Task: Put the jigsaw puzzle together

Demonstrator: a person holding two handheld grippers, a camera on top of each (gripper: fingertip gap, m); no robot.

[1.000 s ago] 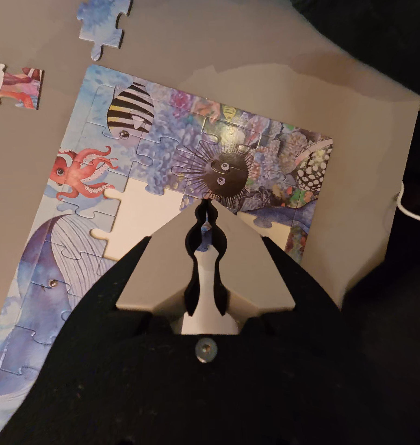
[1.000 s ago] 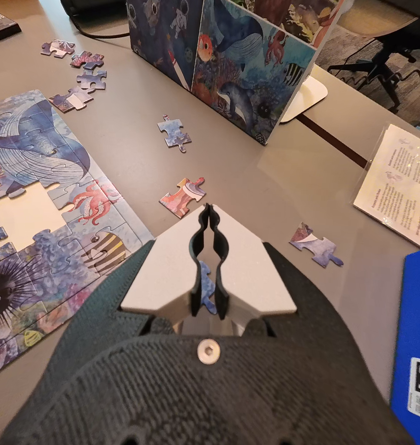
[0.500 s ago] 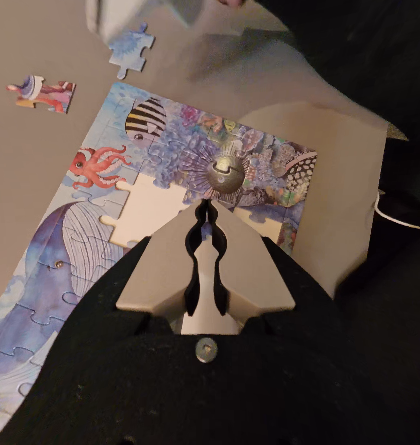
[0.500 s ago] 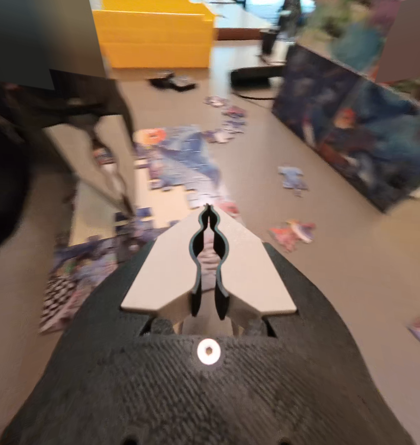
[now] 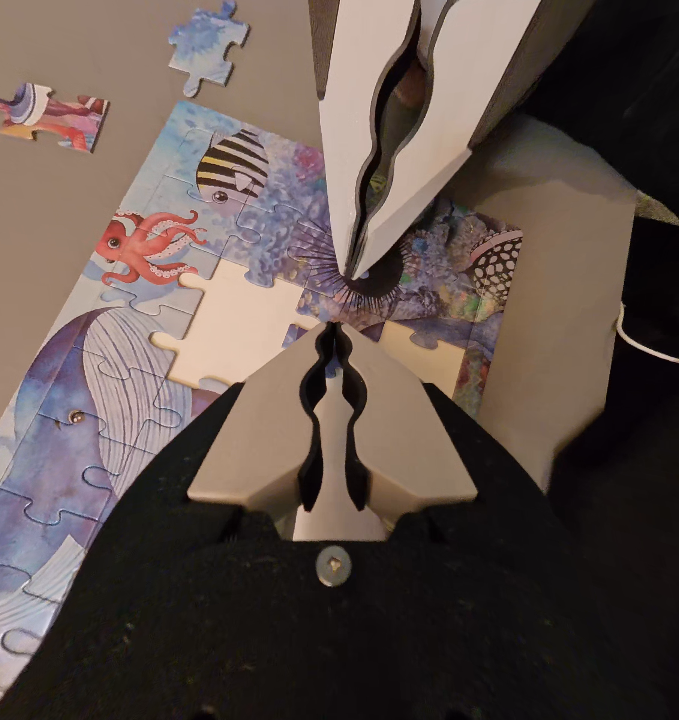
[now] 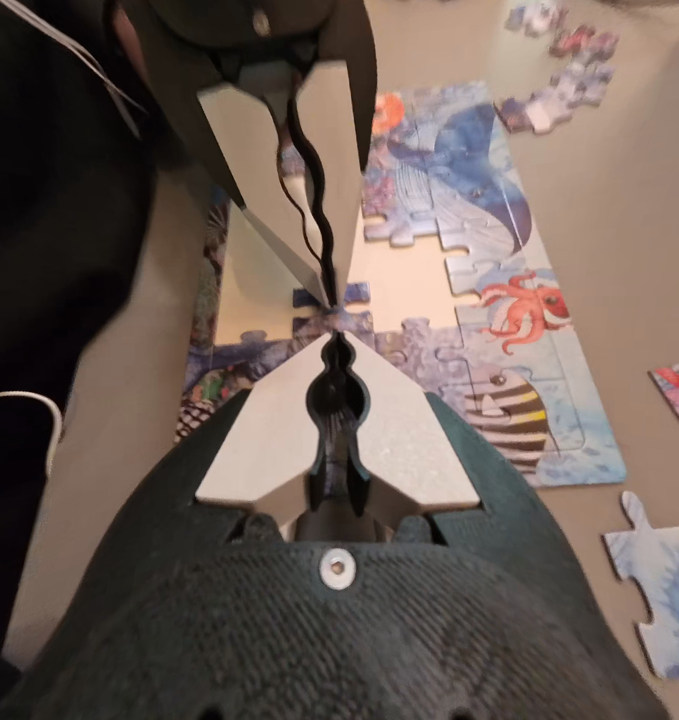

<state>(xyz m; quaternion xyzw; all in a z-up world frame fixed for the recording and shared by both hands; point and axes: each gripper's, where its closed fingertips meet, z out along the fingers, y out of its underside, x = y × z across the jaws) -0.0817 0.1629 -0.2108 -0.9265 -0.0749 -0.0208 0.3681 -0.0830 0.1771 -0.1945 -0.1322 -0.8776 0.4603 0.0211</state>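
Right gripper has swung in — tips on puzzle.

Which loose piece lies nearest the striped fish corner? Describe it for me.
Start at the assembled puzzle and find the striped fish. Just beyond that corner, on the bare table, lies the pale blue loose piece. Its neighbour, the red and pink piece, is multicoloured.
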